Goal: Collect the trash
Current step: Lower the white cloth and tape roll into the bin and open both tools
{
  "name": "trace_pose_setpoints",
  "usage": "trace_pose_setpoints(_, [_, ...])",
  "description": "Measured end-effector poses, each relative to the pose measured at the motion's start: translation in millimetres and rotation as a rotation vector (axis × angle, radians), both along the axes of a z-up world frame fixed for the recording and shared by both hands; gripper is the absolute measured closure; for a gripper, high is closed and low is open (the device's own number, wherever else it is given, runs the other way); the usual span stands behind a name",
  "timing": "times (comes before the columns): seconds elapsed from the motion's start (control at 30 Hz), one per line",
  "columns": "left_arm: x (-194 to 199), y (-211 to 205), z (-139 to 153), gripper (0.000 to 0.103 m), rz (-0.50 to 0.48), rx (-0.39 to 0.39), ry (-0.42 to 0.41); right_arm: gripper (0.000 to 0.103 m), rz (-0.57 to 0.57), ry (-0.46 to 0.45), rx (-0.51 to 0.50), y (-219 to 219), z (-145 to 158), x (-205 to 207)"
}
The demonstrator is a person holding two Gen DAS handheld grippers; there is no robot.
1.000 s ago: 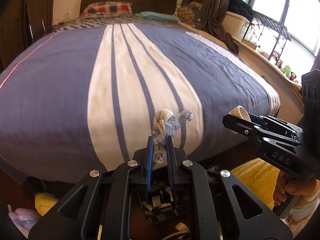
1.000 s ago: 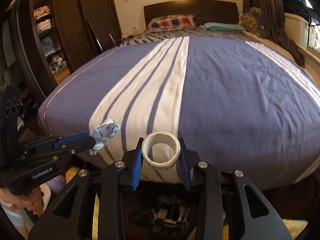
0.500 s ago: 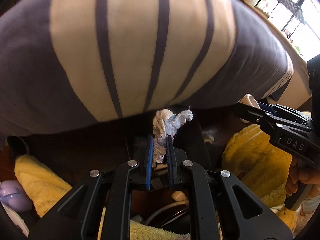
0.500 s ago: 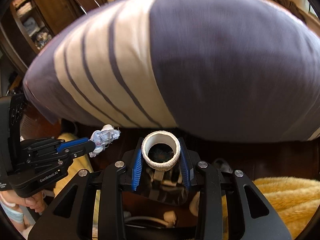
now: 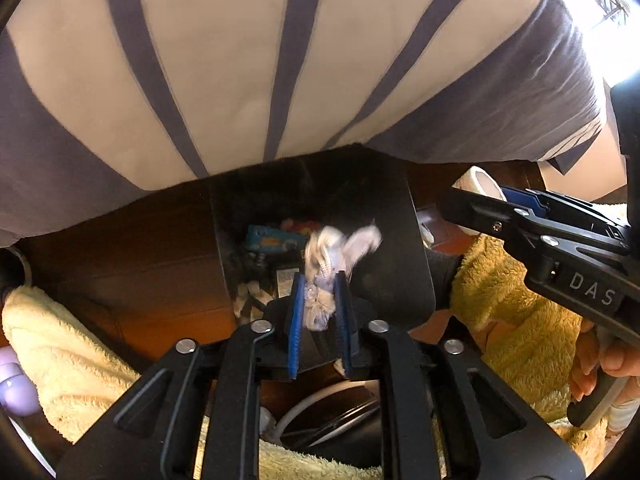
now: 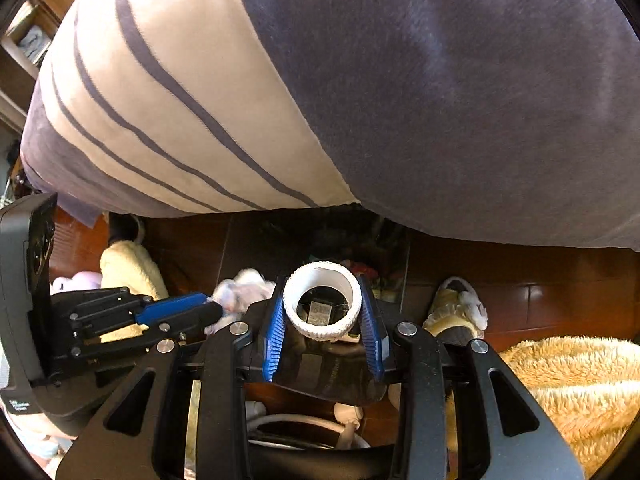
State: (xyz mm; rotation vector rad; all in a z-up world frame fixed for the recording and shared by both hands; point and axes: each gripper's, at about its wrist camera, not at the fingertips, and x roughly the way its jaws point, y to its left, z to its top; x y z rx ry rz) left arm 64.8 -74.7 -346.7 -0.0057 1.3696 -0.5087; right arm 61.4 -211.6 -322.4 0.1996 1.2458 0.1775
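Both pieces of trash are gathered and held over the dark bin (image 5: 384,240) that stands on the floor at the foot of the bed (image 5: 240,80), so the step in hand appears to be the drop. In the left wrist view the left gripper (image 5: 320,304) sits at lower centre, its jaws closed to a narrow gap on the crumpled tissue (image 5: 328,264), whose loose end sticks up over the bin's open mouth, where wrappers already lie. In the right wrist view the right gripper (image 6: 322,320) holds the white tape roll (image 6: 322,300) at centre frame, jaws spread about as wide as the roll and pressing its two sides, its hole facing the camera. The roll seems to hang above the bin's near edge.

Next, each pair of jaws likely needs to open while well inside the rim, so neither piece lands on the floor or the yellow fleece (image 6: 560,380) at lower right.
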Motion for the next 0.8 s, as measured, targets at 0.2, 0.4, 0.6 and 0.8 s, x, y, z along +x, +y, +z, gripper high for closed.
trace_pose_setpoints(0.2, [2, 3, 3, 0.080, 0.007, 0.013, 0.000, 0.054, -0.014, 0.000, 0.005, -9, 1, 3])
trace_pose_setpoints(0.4, [1, 18, 27, 0.058, 0.038, 0.022, -0.059, 0.034, -0.050, -0.062, -0.004, -22, 24, -3])
trace_pose_setpoints(0.6, [-8, 45, 89, 0.023, 0.117, 0.048, -0.221, 0.010, -0.107, -0.173, -0.039, -40, 66, -14])
trace_pose_setpoints(0.8, [-22, 72, 167, 0.011, 0.187, 0.046, -0.407, 0.003, -0.143, -0.320, -0.085, -50, 124, -34])
